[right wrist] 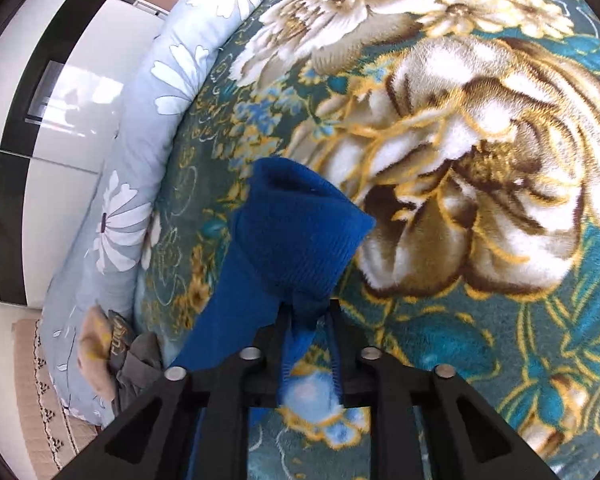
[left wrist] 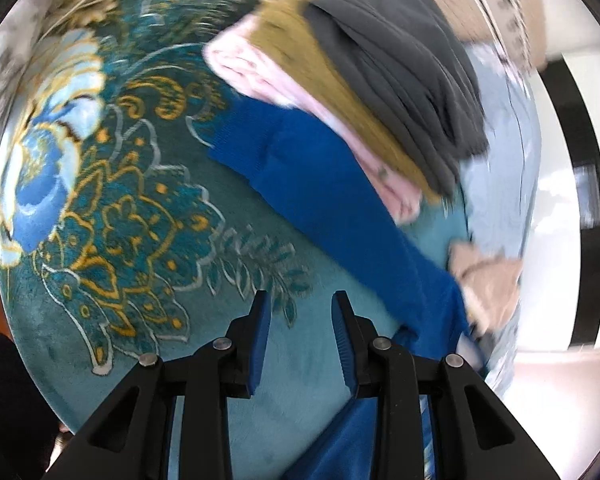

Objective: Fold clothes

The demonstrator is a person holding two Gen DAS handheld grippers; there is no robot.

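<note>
A royal blue knitted garment (left wrist: 324,184) stretches across the teal floral blanket (left wrist: 100,200) in the left wrist view, running down to the lower right. My left gripper (left wrist: 300,300) hovers open over the blanket, just left of the blue cloth, with nothing between its fingers. In the right wrist view my right gripper (right wrist: 310,312) is shut on the blue garment's ribbed cuff (right wrist: 300,232), which stands up bunched above the fingertips. The rest of the blue garment (right wrist: 224,320) hangs away to the lower left.
A stack of folded clothes lies behind the blue garment: pink (left wrist: 260,72), olive (left wrist: 312,72) and dark grey (left wrist: 396,72). A light blue flowered duvet (right wrist: 140,152) edges the bed. A beige cloth (right wrist: 96,352) and a grey cloth (right wrist: 136,364) lie beside it. White wardrobe doors (right wrist: 60,100) stand beyond.
</note>
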